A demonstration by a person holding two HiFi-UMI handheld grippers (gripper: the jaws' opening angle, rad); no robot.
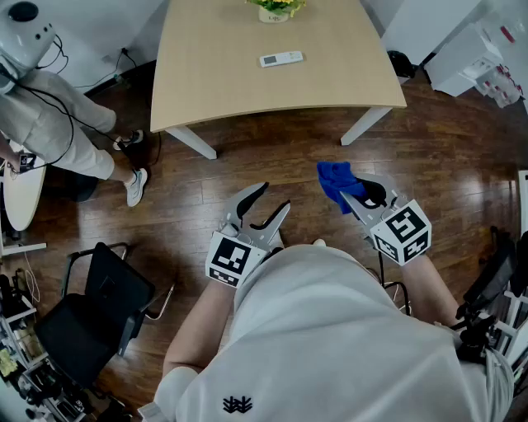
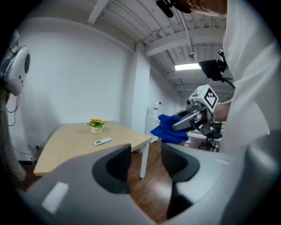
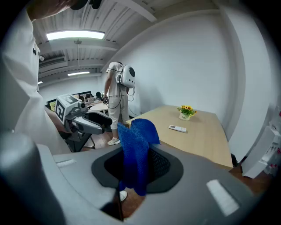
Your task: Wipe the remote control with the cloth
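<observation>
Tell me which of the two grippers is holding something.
The right gripper: its jaws are shut on the blue cloth. The left gripper has its jaws apart, with nothing between them.

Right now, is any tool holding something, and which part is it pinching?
The right tool is shut on the blue cloth, pinching its bunched middle; cloth sticks out above and below the jaws. The left tool is open and empty.

I see the potted yellow flowers (image 1: 275,8) cropped by the top edge, and buttons on the slim white remote control (image 1: 281,58) too small to tell.
</observation>
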